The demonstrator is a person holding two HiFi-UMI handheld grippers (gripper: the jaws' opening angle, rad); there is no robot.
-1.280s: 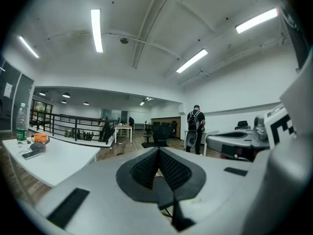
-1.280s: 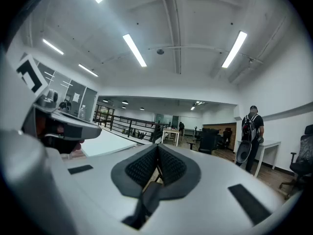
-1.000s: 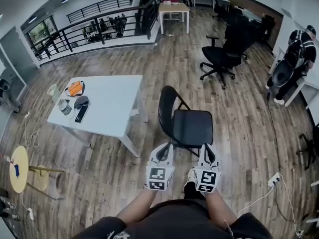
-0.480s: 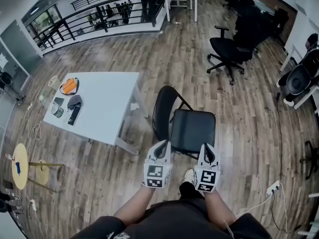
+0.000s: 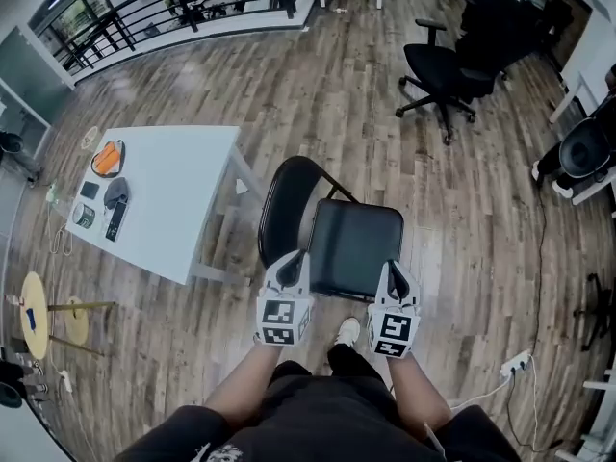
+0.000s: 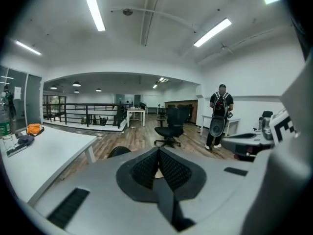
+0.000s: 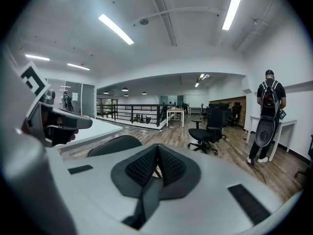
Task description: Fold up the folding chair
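The black folding chair (image 5: pixel 351 246) stands unfolded on the wooden floor right in front of me, seat towards me and its curved backrest (image 5: pixel 278 208) to the left. My left gripper (image 5: pixel 292 263) hovers at the seat's near left corner, jaws shut and empty. Shut and empty too, my right gripper (image 5: pixel 393 272) is over the seat's near right corner. In the left gripper view the closed pads (image 6: pixel 159 168) hide most of the chair; only the backrest top (image 6: pixel 119 152) peeks out. In the right gripper view the backrest (image 7: pixel 113 145) shows left of the closed pads (image 7: pixel 156 166).
A white table (image 5: pixel 164 195) with several small items stands left of the chair. A black office chair (image 5: pixel 438 70) is further back on the right. A round stool (image 5: pixel 34 314) is at the far left. A person (image 6: pixel 219 115) stands by a desk at the back right. A power strip (image 5: pixel 512 364) lies at the right.
I have walked up to the chair. Both grippers moved forward and now sit over the near edge of the seat; they stayed shut.
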